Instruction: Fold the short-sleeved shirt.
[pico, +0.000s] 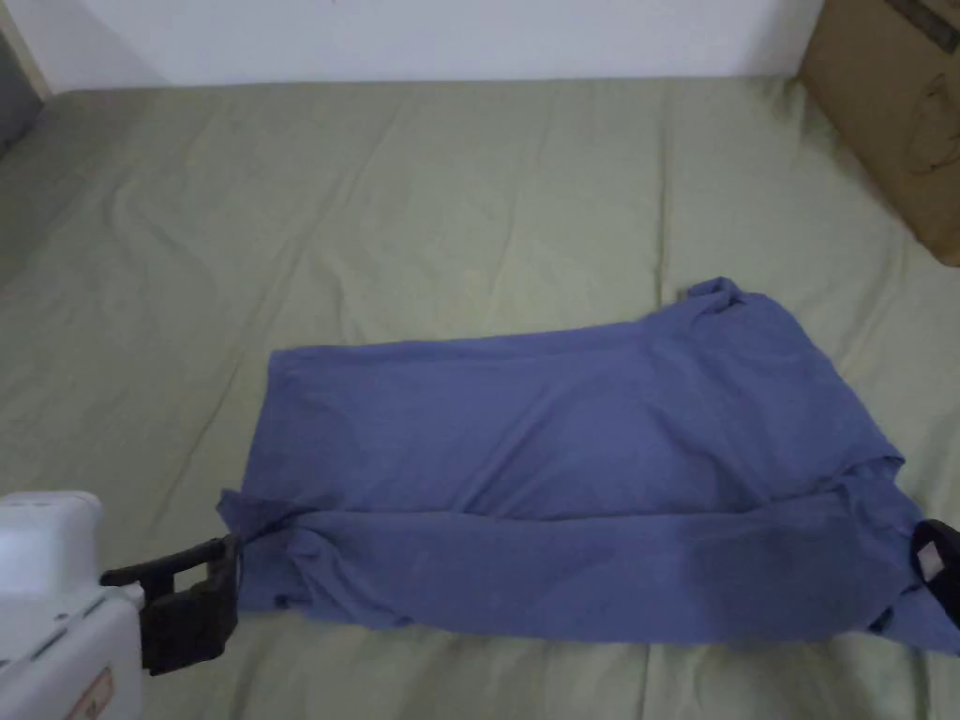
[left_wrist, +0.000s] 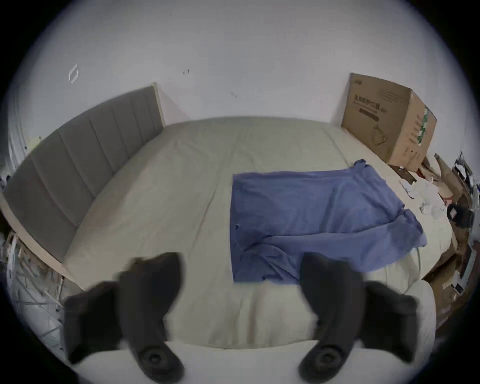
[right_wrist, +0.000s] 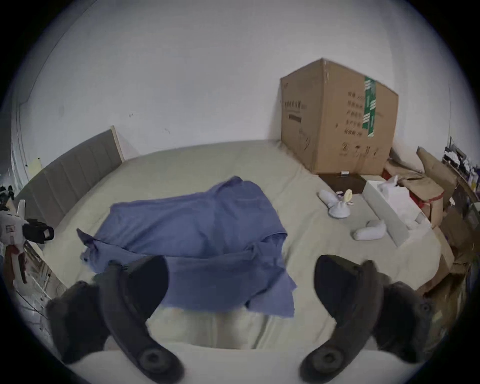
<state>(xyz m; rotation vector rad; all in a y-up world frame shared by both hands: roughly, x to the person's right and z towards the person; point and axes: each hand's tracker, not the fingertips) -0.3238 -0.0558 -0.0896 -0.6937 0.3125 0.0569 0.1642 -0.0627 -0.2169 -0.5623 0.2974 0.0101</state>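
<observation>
Jaws spread on both grippers, left gripper (left_wrist: 241, 280), right gripper (right_wrist: 241, 280); one blue shirt (pico: 581, 469), one bed (pico: 422, 206).

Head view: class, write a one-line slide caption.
Blue shirt half-folded on green bed sheet, open hand-held gripper at its corner.

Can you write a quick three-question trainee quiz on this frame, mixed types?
1. True or false: the left gripper is shut on the blue shirt.
2. Multiple choice: the strip of shirt along the near edge is A) folded over onto the body, B) hanging off the bed, C) rolled into a ball.
3. Fill in: at the far right corner of the bed stands a cardboard ____.

Key: 1 false, both it and the right gripper are open and hold nothing; 2 A; 3 box.
</observation>
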